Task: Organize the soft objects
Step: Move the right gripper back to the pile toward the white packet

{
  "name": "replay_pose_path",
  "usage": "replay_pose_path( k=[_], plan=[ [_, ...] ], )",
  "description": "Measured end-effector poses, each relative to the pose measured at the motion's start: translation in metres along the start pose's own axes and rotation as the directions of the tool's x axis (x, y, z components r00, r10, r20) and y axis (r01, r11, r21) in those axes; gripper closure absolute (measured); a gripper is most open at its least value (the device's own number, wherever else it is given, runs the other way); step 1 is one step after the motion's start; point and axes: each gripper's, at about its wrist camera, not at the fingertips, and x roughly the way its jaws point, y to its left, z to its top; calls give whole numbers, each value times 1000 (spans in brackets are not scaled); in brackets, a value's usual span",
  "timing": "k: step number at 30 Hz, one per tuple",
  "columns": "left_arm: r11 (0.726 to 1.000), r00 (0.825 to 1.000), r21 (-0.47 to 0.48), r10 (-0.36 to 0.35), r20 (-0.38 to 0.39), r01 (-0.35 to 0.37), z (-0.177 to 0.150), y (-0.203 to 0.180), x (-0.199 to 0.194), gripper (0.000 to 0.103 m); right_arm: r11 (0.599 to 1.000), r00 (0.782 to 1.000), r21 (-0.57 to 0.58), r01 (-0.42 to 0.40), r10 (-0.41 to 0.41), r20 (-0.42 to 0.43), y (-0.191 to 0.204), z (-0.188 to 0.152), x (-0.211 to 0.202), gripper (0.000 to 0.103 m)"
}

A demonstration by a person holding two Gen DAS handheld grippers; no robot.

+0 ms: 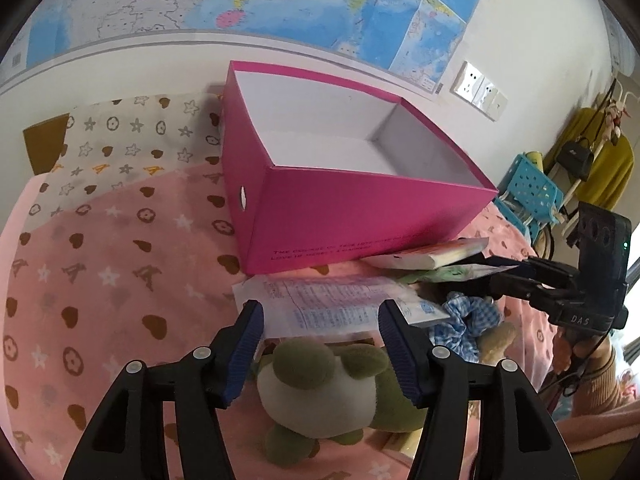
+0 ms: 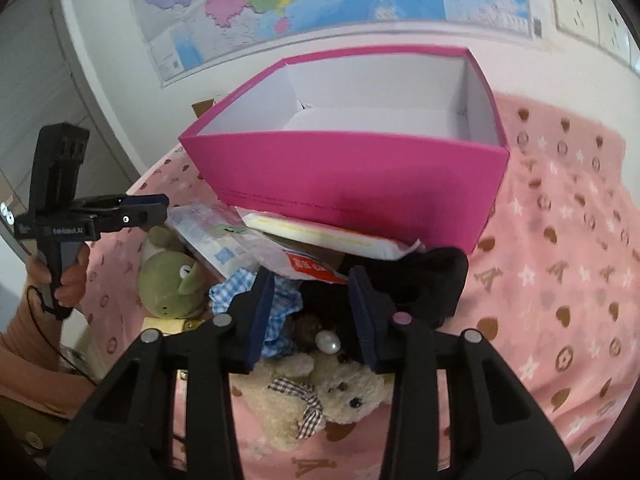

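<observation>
One open pink cardboard box with a white, empty inside sat on the pink patterned blanket. In front of it lay a pile: one green-and-white plush toy, one cream teddy bear with checked bow, one blue gingham scrunchie, one black fabric piece and three flat packets. Left gripper fingers stood apart over the green plush, nothing clamped. Right gripper fingers stood apart above the teddy, nothing clamped. Open blanket lay to the box's sides.

"DAS" in white letters on the right gripper; the pink box's dark print line too blurred to read.
</observation>
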Motion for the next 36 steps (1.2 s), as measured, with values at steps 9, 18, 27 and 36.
replay_pose_path(
  k=[9, 18, 27, 36],
  plan=[
    [1000, 998, 28, 0, 56, -1, 5, -18, -14, 42, 994, 996, -71, -87, 86, -25, 4, -8, -21, 60],
    [977, 989, 159, -138, -45, 144, 26, -79, 23, 44, 972, 998, 232, -43, 51, -27, -66, 14, -6, 58],
    [979, 962, 64, -176, -210, 193, 31, -74, 64, 44, 949, 989, 297, -103, 129, -70, -82, 11, 17, 72],
    [973, 949, 0, -227, -218, 233, 34, -78, 72, 57, 956, 991, 266, -121, 132, -21, -74, 10, 4, 96]
  ],
)
